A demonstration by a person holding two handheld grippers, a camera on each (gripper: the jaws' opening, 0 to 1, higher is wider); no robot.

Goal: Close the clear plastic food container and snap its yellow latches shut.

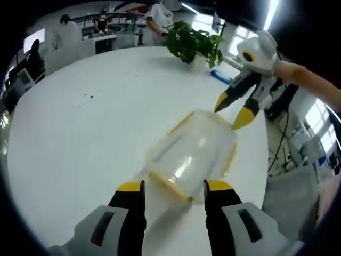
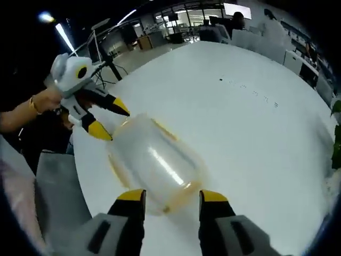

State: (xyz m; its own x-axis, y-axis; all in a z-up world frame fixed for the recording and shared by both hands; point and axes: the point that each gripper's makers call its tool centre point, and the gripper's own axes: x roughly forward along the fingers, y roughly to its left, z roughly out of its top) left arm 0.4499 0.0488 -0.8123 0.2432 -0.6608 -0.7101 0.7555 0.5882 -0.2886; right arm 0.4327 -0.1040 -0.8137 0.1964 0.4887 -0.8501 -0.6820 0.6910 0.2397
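Closing stage: the lid looked seated on the clear food container point(image 1: 193, 154), though blur left the seal unconfirmed.
Container place: it sat on the white round bench point(image 1: 80, 138), near the edge closest to the person, between the two tools.
Latches: the yellow latches point(image 1: 180, 121) showed as pale strips along the sides; whether any had snapped down could not be told.
Left hand-held gripper point(image 1: 175, 186): jaws apart, tips just short of the container's near end, holding nothing.
Right hand-held gripper point(image 2: 171, 196): jaws apart at the opposite end, also empty.
Remaining, as judged: pressing each latch home, probably all of them.
Background: a potted plant point(image 1: 193, 44) stood on the far side of the bench.
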